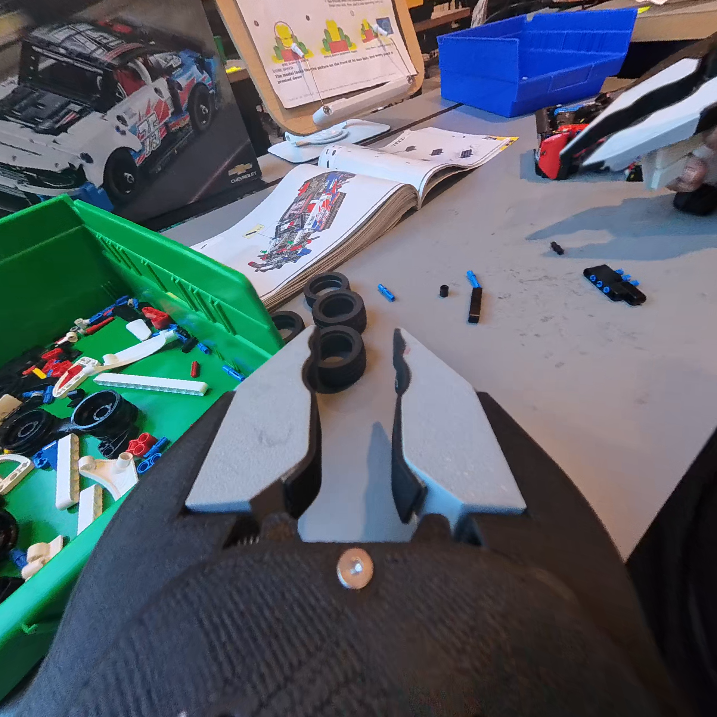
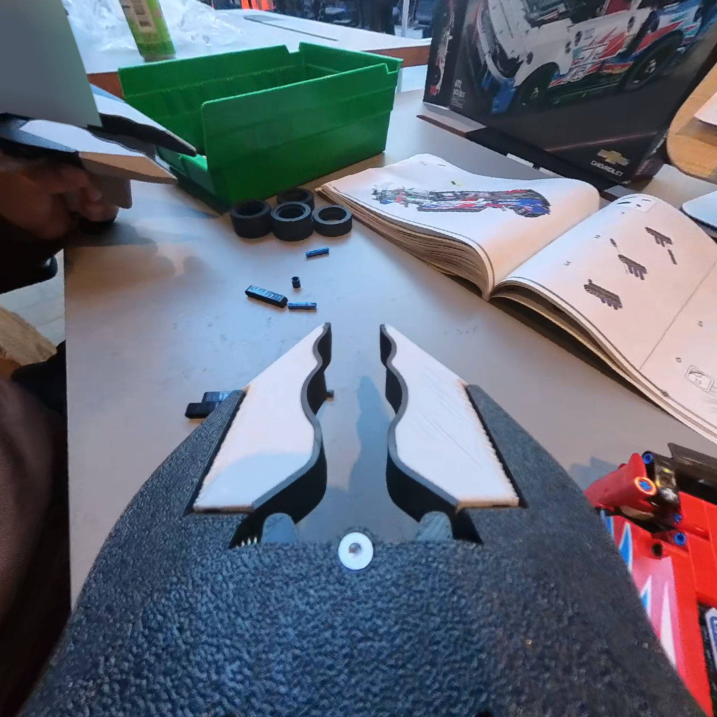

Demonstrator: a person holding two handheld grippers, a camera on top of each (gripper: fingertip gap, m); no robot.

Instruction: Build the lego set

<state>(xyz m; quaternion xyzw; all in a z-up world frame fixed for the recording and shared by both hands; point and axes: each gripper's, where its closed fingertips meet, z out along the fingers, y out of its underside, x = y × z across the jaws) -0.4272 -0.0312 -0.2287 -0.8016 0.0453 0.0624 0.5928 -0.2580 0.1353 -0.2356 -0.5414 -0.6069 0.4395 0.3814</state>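
Left gripper (image 1: 355, 341), jaws apart, empty, over tyres (image 1: 338, 310) beside green bin (image 1: 186, 279) at worktop edge. Right gripper (image 2: 355, 337), jaws apart, empty, near loose black beam (image 2: 266, 296), blue pins (image 2: 302, 305). Partly built car (image 2: 659, 535) at right. Advised: straddle one part squarely, close gently.

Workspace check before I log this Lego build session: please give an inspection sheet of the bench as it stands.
Surface: grey table, scuffed.
Job's things: four black tyres beside green bin of loose parts; open instruction book; loose blue pin; red part-built model.
Clutter: blue bin, set box.
Grippers: left gripper open near a tyre; right gripper open, empty.
Cables: nothing seen.
Surroundings: other tables behind.
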